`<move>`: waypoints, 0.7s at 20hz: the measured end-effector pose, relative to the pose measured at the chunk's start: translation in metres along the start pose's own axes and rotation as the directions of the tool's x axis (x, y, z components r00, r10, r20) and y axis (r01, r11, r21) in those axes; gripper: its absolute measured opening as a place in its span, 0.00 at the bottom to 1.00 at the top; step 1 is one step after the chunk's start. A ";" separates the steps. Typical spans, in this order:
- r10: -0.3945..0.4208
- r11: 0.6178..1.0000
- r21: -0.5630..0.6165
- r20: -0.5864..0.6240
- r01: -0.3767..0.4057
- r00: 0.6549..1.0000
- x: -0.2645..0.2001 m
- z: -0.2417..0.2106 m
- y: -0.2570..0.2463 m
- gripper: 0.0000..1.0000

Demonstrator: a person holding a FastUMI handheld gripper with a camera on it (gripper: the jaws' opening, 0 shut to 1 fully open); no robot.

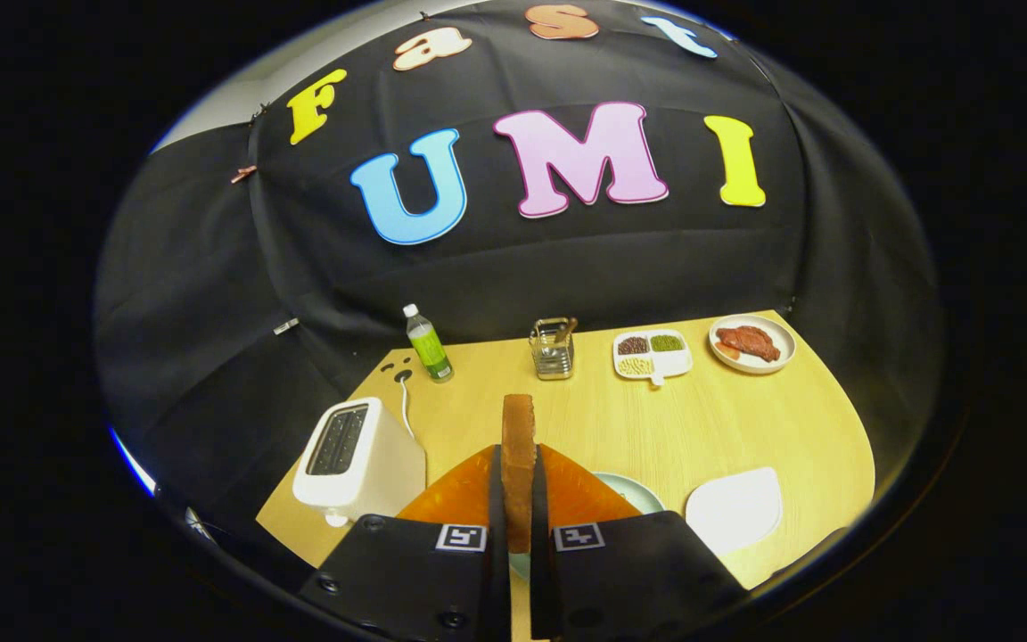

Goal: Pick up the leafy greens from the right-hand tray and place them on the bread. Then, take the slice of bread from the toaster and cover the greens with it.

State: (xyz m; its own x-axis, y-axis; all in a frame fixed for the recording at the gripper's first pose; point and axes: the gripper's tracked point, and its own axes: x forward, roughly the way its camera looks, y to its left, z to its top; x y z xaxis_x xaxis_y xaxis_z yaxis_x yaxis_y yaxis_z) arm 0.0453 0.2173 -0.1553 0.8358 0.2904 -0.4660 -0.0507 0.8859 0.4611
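Observation:
My gripper point(518, 499) is shut on a slice of bread point(518, 446), which stands on edge between the two fingers and sticks up ahead of them, lifted above the table. The white toaster point(357, 459) sits left of the fingers, its slots dark. Just behind the right finger a pale green plate point(634, 490) peeks out; what lies on it is hidden by the fingers. A white tray point(735, 508) lies to the right of the fingers with nothing showing on it.
Along the far edge of the wooden table point(656, 428) stand a green bottle point(429, 346), a metal holder point(553, 348), a divided dish of beans point(652, 354) and a plate of meat point(751, 343). The toaster's cord point(405, 401) runs back toward the bottle.

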 end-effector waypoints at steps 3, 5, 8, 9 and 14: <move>-0.015 0.999 0.033 -0.044 0.016 0.999 0.008 -0.032 -0.012 0.13; -0.015 0.998 0.065 -0.070 0.019 0.997 0.015 -0.052 -0.014 0.13; 0.000 0.988 0.151 -0.086 0.013 0.996 0.031 -0.070 -0.017 0.13; 0.005 0.982 0.186 -0.090 0.012 0.996 0.038 -0.075 -0.024 0.13; -0.014 0.948 0.313 -0.118 0.051 0.993 0.066 -0.102 -0.046 0.13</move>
State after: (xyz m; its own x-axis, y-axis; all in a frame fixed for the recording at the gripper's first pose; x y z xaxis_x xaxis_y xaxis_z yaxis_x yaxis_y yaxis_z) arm 0.0475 0.2324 -0.2847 0.7661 0.3182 -0.5584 0.1655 0.7418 0.6498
